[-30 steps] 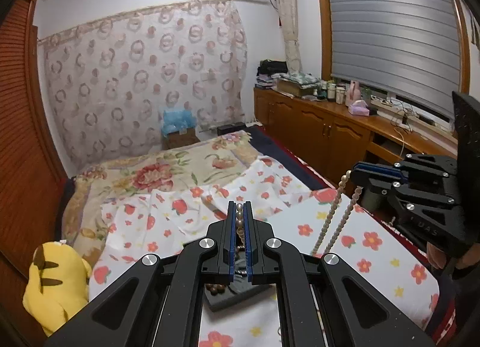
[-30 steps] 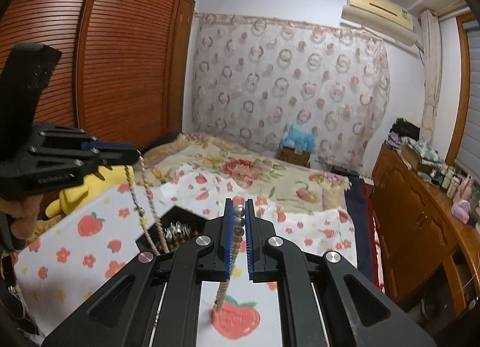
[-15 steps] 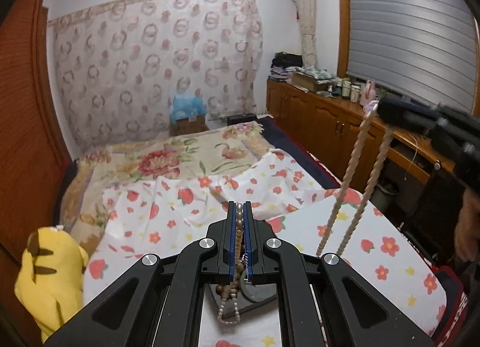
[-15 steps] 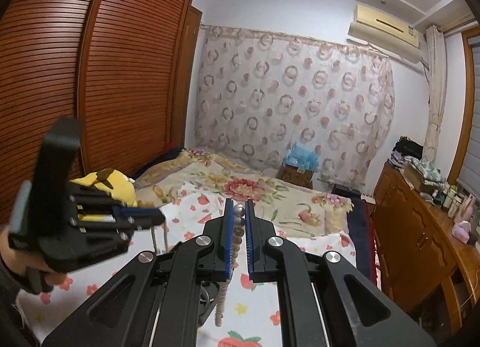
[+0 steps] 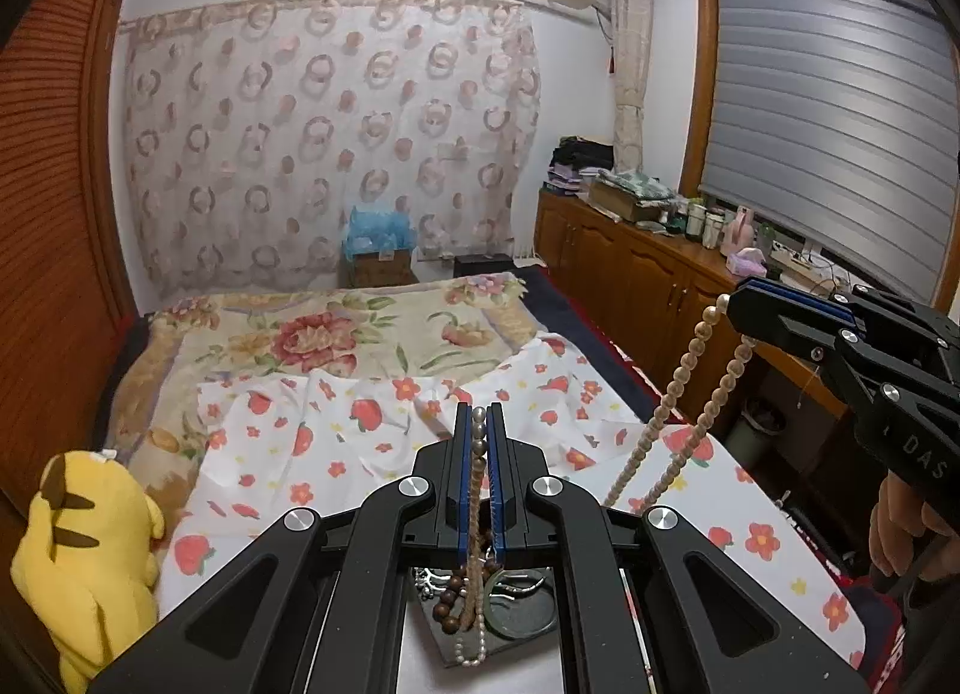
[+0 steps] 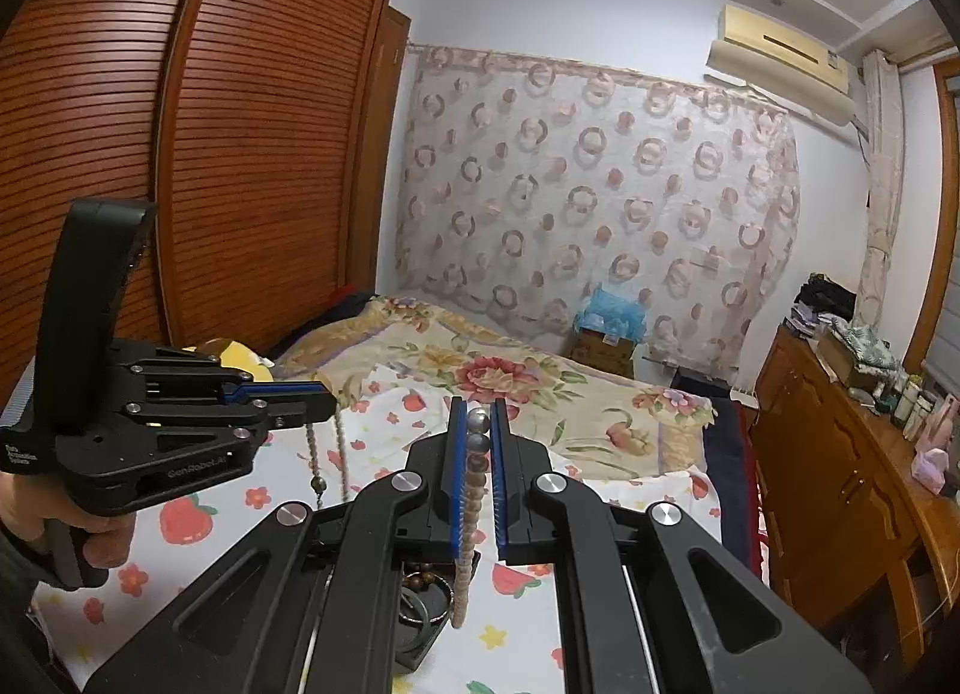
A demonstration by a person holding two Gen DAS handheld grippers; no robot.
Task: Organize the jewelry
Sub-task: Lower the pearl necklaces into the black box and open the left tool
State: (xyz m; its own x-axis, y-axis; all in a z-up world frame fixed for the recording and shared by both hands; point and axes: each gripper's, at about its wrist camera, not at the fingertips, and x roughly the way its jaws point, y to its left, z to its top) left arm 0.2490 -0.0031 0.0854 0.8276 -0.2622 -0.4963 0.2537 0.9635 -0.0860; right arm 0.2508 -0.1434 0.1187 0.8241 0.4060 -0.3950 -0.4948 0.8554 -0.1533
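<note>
since a second ago the right gripper (image 5: 735, 304) has been raised, and the pearl necklace (image 5: 678, 388) is drawn up between both tools. one end is clamped in the closed fingers of the left gripper (image 5: 478, 430); the other is clamped in the right gripper's fingers, its strands hanging slack. a dark tray (image 5: 510, 622) with bracelets is seen below the left gripper, on the strawberry sheet (image 5: 336, 442) near the bed's front edge.
</note>
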